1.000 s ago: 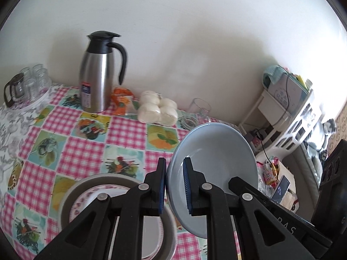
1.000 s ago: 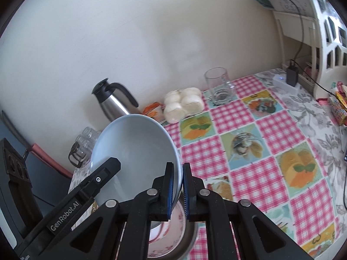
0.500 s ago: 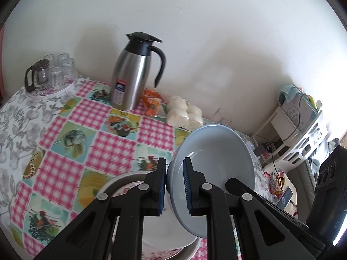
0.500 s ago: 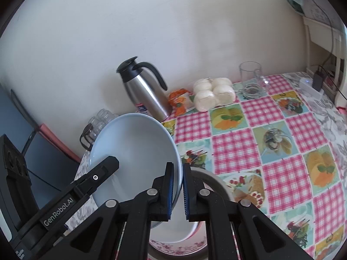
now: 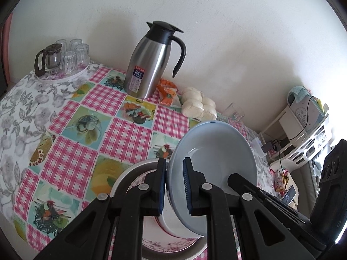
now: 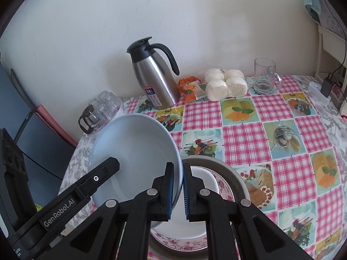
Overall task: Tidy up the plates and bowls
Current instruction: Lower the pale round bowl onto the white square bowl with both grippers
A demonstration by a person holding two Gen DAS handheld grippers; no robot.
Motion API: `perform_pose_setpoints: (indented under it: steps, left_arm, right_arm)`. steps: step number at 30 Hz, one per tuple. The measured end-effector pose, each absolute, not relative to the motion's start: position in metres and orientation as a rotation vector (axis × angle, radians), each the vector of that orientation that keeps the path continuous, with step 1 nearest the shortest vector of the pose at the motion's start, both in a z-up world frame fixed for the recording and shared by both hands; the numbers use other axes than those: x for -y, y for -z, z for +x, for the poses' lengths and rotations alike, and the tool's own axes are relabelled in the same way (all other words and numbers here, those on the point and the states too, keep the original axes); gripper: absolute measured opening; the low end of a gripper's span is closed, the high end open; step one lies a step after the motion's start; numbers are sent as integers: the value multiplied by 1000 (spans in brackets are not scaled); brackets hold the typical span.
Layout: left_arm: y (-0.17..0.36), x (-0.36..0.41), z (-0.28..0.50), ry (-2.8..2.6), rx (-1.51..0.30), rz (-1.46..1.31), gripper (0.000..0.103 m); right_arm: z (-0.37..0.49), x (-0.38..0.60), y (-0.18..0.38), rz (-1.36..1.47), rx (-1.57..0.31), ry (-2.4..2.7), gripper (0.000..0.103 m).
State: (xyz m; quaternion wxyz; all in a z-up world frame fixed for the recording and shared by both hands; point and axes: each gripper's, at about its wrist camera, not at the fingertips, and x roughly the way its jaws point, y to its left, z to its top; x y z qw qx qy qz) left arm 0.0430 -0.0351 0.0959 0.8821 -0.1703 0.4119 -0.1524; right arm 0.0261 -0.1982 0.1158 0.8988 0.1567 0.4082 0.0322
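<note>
You had the pale blue bowl (image 5: 214,162) up off the table, tilted steeply, pinched at opposite sides of its rim by both tools. Your left gripper (image 5: 174,186) was clamped on the rim nearest it, one pad inside the bowl and one outside; your right gripper (image 6: 177,189) was clamped on the far rim in the same way, its fingers almost together because the wall there is thin. The bowl hung just above the stack below: a white dish (image 6: 206,184) resting on a pink-flowered plate (image 6: 225,191), which sat inside a grey metal pan (image 6: 236,175) on the checked tablecloth (image 6: 282,134). Whether the bowl's lowest edge touched the white dish could not be told from either view.

The bowl looked like glazed ceramic, so you should have judged it stiff, fairly heavy for a rim pinch, slick under the pads and liable to chip. Two opposite rim grips were the sensible hold, since one alone would let it swing. Lowering it level into the white dish called for both hands to move evenly; letting one side go first risked it sliding and knocking the dishes underneath. The steel jug (image 5: 151,65), the glass mug (image 6: 264,75) and the buns (image 6: 225,84) stood well apart, by the wall.
</note>
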Motion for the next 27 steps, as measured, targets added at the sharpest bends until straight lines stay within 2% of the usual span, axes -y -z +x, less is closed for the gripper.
perform_pose_setpoints:
  steps: [27]
  left_arm:
    - [-62, 60, 54, 322, -1013, -260, 16]
  right_arm:
    - [36, 207, -73, 268, -1059, 10, 13]
